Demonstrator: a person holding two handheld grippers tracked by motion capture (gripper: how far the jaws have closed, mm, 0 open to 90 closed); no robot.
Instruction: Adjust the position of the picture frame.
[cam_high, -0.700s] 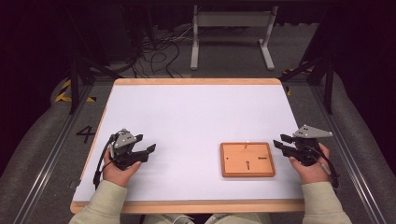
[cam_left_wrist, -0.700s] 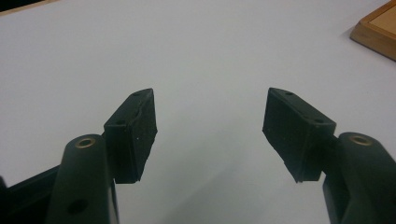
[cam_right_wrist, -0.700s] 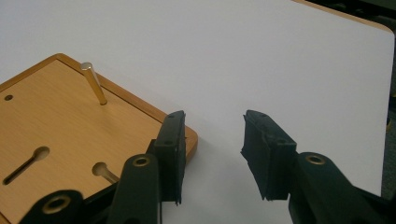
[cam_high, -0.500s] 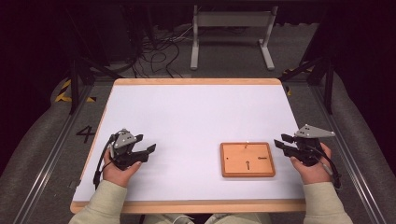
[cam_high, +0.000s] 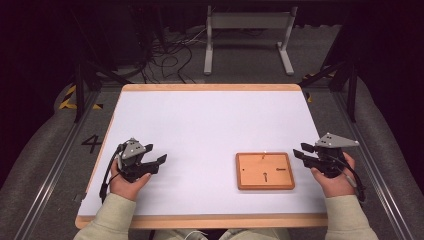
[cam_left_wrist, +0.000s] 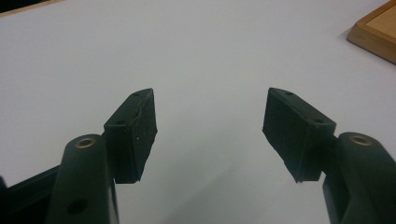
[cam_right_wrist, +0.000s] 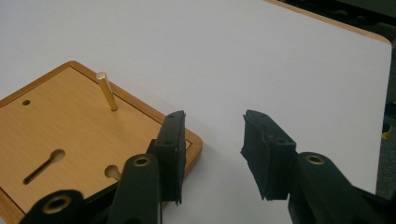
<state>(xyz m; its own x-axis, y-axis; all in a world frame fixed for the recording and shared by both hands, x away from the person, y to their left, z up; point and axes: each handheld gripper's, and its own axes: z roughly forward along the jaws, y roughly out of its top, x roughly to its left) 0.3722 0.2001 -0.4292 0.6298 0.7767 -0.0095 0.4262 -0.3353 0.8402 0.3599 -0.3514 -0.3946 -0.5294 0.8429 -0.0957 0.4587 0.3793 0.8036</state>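
While apart, wooden board (cam_high: 265, 171) lies beside right tool (cam_high: 303, 153).

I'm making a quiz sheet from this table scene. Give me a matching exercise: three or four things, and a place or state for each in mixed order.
Things:
1. left gripper
2. right gripper
3. wooden board
4. brass peg

Places or states:
A. stands upright in the board
B. lies flat on the white table
C. open, at the board's right edge
D. open, over bare table far from the board

Pairs: 1-D, 2-C, 3-B, 4-A
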